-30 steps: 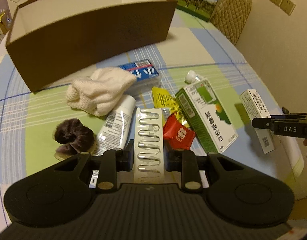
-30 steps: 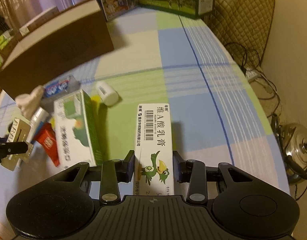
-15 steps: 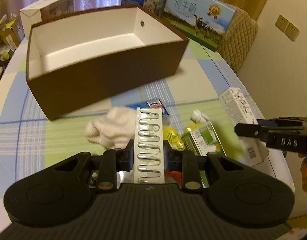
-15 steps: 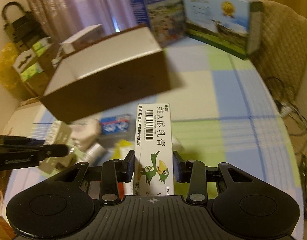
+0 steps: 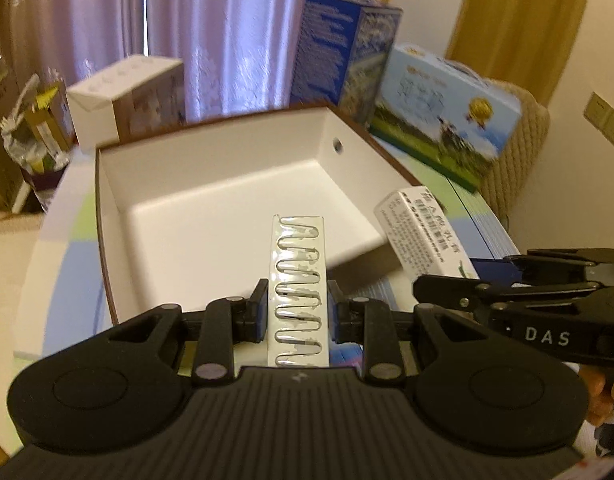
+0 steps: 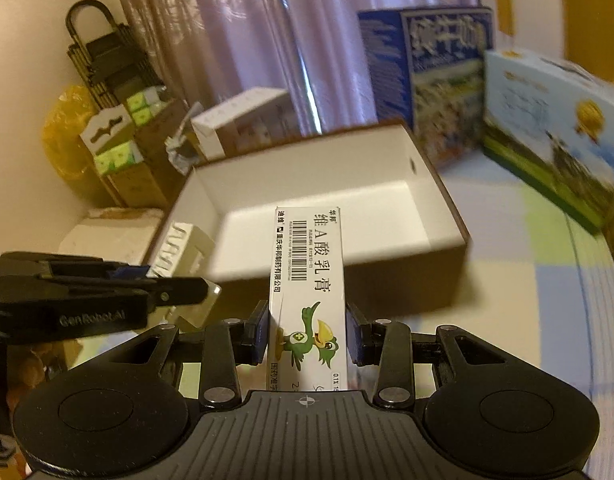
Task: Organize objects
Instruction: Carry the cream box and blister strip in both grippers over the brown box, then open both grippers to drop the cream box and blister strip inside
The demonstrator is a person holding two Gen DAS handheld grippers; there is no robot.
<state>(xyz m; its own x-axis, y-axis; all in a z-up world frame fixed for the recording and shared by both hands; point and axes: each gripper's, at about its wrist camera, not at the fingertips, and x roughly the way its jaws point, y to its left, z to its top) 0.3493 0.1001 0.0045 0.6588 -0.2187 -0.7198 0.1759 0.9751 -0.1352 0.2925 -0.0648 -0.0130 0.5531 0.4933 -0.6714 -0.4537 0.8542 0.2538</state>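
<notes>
Now that we have lifted both loads away from the clutter, the brown box (image 5: 235, 216) lies open just ahead of us. Our left gripper (image 5: 297, 312) pinches the blister strip (image 5: 298, 280) over its near wall; our right gripper (image 6: 305, 336) clamps the ointment carton (image 6: 307, 280) beside it, ready to drop.

The right tongs (image 6: 305, 334) clamp a white ointment carton (image 6: 307, 280) printed with a green bird, its far end over the near wall of an open brown box (image 6: 451, 216) with a white, empty interior. At left, the left tongs (image 6: 179, 280) grip a silver blister strip (image 6: 179, 244). Milk cartons (image 6: 439, 80) stand behind on the checked surface (image 6: 547, 280).
</notes>
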